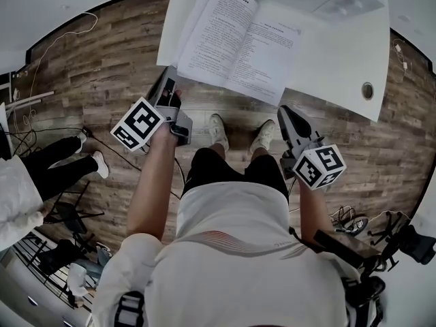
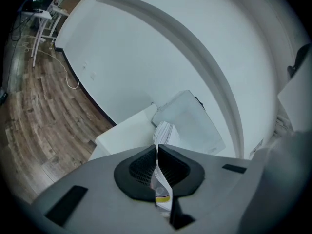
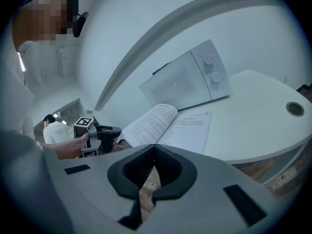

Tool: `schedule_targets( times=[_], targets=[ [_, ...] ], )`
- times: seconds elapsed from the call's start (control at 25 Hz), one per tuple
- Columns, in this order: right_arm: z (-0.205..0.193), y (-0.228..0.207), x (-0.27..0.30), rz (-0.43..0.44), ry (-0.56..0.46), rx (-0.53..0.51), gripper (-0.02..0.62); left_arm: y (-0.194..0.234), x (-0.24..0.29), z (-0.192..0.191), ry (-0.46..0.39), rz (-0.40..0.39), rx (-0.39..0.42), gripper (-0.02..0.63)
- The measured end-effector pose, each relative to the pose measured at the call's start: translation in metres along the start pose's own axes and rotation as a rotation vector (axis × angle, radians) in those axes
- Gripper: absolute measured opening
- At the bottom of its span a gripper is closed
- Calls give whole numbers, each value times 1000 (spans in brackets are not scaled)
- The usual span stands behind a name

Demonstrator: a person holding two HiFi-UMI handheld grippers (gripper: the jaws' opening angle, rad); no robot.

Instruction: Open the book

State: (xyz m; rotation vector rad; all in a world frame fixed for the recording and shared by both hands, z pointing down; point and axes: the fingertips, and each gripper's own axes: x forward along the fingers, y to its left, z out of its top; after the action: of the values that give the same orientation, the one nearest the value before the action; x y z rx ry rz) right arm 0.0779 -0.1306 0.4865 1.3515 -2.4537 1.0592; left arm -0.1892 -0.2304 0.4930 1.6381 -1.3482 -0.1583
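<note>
At far left of the head view, a bystander's dark-trousered leg stands on the wooden floor, well apart from the work. Next to the right, the left tongs reach to the near left edge of the book. The left gripper view shows these tongs closed on a thin leaf of that book. The leaf runs upright between the pads and carries a yellow patch near its lower end.

The book lies open, pages up, on the left part of the white tabletop, close to its front edge. Printed text shows on both exposed pages. The left-hand stack of pages arches up from the spine, and the right-hand page lies flat. The operator's shoes are on the floor just off the tabletop's front edge.

Further right, the right tongs hang off that front edge, apart from the book. The right gripper view shows their tips together with nothing between them; only floor shows through the gap behind the tips. A white microwave stands behind the book toward the right. A round cable hole sits in the tabletop at far right.
</note>
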Motion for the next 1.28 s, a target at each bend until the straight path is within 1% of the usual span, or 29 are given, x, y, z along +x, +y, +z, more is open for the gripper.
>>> schedule_targets(
  times=[0.16,0.2,0.24,0.4,0.44,0.48,0.72,0.84,0.96,1.08,1.12,1.16,1.28],
  targets=[
    [-4,5,8,-4,14,-2,-5,30,0,0,19,38,29,23],
    [-5,7,9,-6,17,-5,-5,37,-1,-1,29,48,54,23],
    [-6,8,11,-8,20,-7,-5,44,-1,-3,43,61,99,23],
    [-6,12,18,-19,27,-15,-5,61,-1,-13,110,129,382,23],
    [-8,13,19,-22,30,-16,-5,66,1,-17,124,142,428,23],
    [-9,13,21,-24,34,-16,-5,72,2,-21,136,152,452,23],
    [-14,19,23,-18,47,-23,-5,100,7,-40,169,183,434,26],
    [-15,20,24,-18,48,-25,-5,107,9,-46,172,207,425,26],
    [-15,23,24,-15,45,-28,-5,108,10,-46,167,213,431,38],
    [-15,26,24,-11,41,-33,-5,104,6,-39,153,199,442,58],
    [-14,26,23,-10,38,-34,-5,101,4,-36,144,196,451,80],
    [-13,26,21,-11,35,-35,-5,99,1,-30,132,198,460,81],
    [-8,27,17,-12,21,-40,-5,88,-9,-5,65,199,473,80]
  ],
)
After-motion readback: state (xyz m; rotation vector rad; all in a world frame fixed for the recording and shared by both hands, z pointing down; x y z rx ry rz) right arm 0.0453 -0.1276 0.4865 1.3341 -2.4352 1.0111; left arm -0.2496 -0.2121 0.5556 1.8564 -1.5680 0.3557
